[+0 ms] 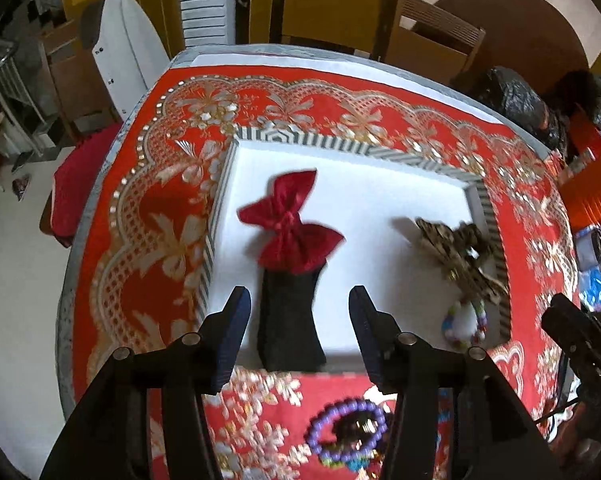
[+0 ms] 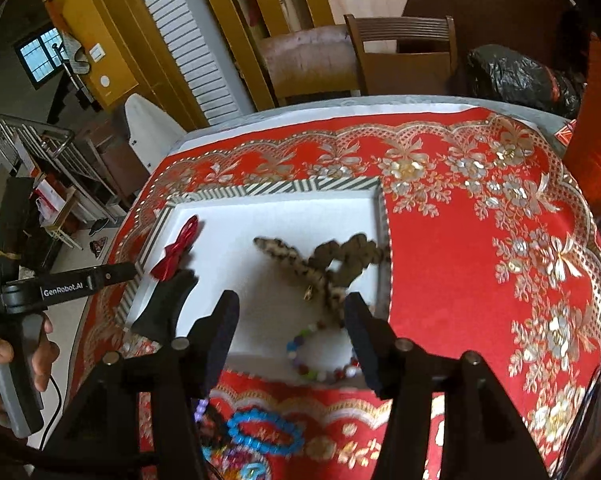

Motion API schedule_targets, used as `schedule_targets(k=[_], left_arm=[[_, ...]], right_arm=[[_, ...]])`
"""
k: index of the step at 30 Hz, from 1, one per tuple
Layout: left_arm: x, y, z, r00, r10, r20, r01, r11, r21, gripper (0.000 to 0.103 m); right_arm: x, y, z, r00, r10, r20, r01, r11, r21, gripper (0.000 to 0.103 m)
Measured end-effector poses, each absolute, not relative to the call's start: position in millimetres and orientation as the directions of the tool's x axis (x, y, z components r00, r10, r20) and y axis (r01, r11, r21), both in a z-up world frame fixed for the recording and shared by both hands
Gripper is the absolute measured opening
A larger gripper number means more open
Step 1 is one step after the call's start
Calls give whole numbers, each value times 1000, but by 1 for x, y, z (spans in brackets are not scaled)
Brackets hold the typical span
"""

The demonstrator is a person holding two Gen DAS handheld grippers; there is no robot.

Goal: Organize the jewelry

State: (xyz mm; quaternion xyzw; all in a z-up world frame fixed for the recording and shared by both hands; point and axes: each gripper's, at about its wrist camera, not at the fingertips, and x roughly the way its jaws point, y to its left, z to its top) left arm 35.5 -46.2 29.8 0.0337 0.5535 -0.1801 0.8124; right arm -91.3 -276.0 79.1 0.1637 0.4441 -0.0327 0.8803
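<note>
Nearest, both claws hang over the near edge of the tray (image 1: pixel 236 160), tilted steeply down. The left claw (image 1: pixel 299 312) gapes wide, pads apart and bare; a red bow (image 1: pixel 290 226) on a black band (image 1: pixel 290 320) lies on the white floor just past its tips, untouched. The right claw (image 2: pixel 290 320) stands about half open and holds nothing either; a bead bracelet (image 2: pixel 320 360) lies between and below its fingers, apart from them. In the right view a hand (image 2: pixel 16 364) grips the left tool's handle at the left edge.

Nearer than the tray, on the red cloth (image 2: pixel 460 260), lie a purple bead ring (image 1: pixel 346 428) and a blue one (image 2: pixel 264 432).

Farther in, a leopard-print bow clip (image 2: pixel 328 268) lies on the tray's right side, against the striped wall. Beyond the table stand wooden chairs (image 2: pixel 400 56).
</note>
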Motion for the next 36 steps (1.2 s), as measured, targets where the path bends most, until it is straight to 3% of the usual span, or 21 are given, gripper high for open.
schedule_targets(k=[36], left_arm=[[-91, -20, 38, 397, -234, -887, 435, 900, -43, 35]], right_arm=[[-212, -208, 85, 614, 60, -787, 215, 947, 239, 59]])
